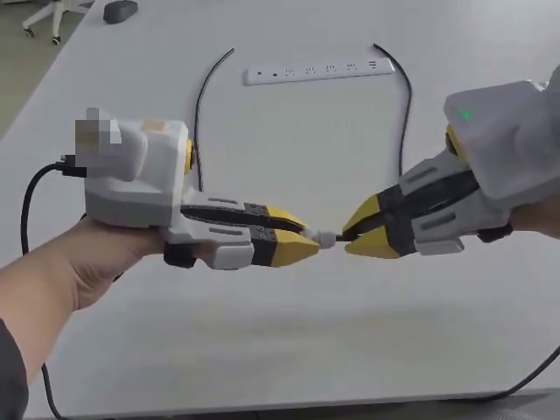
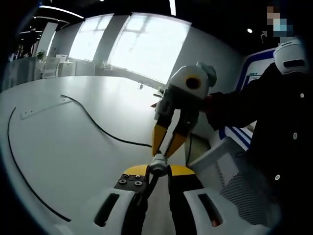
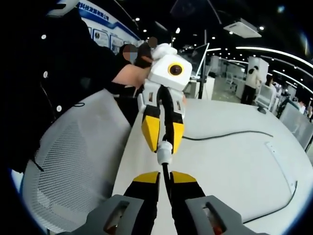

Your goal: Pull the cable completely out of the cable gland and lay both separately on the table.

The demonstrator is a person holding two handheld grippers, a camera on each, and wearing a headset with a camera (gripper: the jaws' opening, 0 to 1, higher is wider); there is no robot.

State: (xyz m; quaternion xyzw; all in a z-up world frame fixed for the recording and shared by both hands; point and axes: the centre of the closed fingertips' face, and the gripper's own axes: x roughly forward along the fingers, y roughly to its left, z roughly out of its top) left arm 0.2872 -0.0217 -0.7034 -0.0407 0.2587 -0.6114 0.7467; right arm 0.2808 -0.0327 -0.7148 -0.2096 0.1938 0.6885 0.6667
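Low in the middle of the head view the two grippers meet tip to tip above the table (image 1: 289, 341). The left gripper (image 1: 299, 240) has its jaws clamped on the white gland (image 1: 324, 237). The right gripper (image 1: 357, 230) has its jaws closed on the black cable (image 1: 342, 236) just past the gland's mouth. A short black stretch shows between the two sets of tips — gland and cable are joined and held in the air, not on the table. In the right gripper view the cable (image 3: 166, 176) runs up between the yellow tips into the gland (image 3: 164, 152). In the left gripper view the gland (image 2: 157, 165) sits at the very tips, bottom centre.

The step looks like the pull itself. It is best done straight along the cable's line, hands drawn evenly apart without twisting — the gland is pinched at the tips and could slip. How much cable sits inside cannot be told. Farther up the frame lie a power strip (image 1: 319, 72) and a loose black cord (image 1: 199, 114).
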